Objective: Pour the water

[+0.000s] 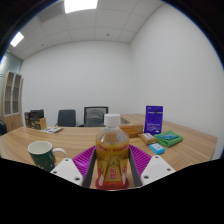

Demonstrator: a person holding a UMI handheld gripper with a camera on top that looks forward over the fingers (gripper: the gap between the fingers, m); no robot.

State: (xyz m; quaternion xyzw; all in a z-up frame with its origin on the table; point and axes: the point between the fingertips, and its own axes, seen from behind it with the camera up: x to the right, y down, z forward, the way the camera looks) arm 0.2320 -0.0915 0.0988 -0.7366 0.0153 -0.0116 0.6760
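A clear plastic bottle (pixel 112 155) with a white cap, amber liquid and a red-and-yellow label stands upright between my fingers. My gripper (pixel 112 172) holds it, and both magenta pads (pixel 84 160) press against its sides. The bottle is lifted above the wooden table (pixel 70 140). A dark green mug (pixel 41 155) with a white inside stands on the table just left of the left finger.
Beyond the right finger lie a blue packet (pixel 157 148), a green box (pixel 169 139) and a purple box (pixel 154 118) standing upright. A cardboard box (pixel 130 128) sits behind the bottle. Office chairs (pixel 94 115) line the far side.
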